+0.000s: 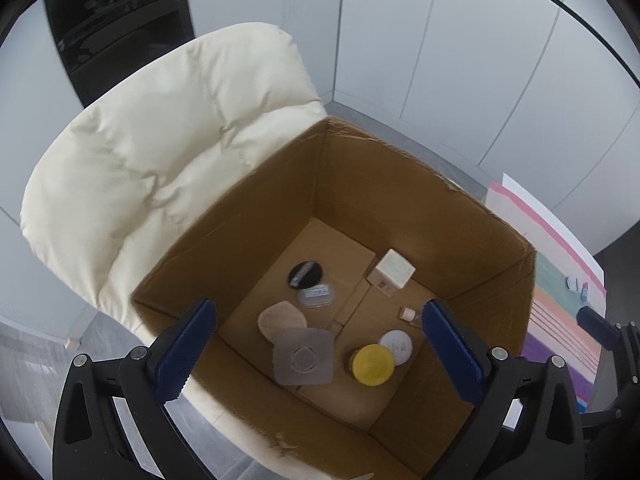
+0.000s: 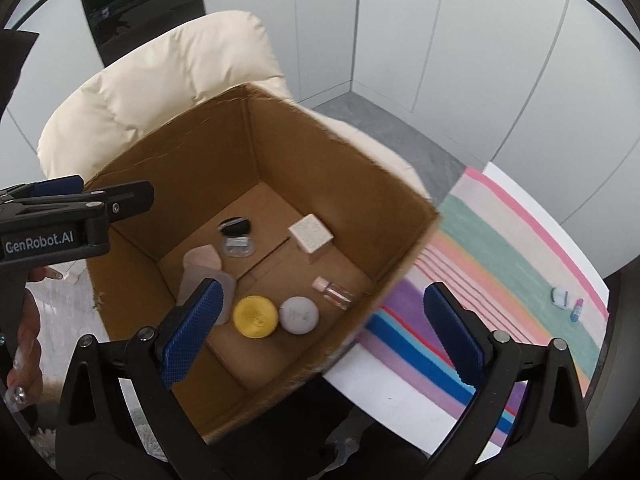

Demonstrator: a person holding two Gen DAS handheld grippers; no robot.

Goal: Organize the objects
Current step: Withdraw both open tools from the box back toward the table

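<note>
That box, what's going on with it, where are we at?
A person holds both grippers above the open cardboard box, which sits against a cream cushion. The left gripper and the right gripper are both open and hold nothing. Several small items already lie on the box floor, among them a yellow-lidded jar, a white round lid, a small bottle and a white cube. Two small items remain out on the striped cloth.
</note>
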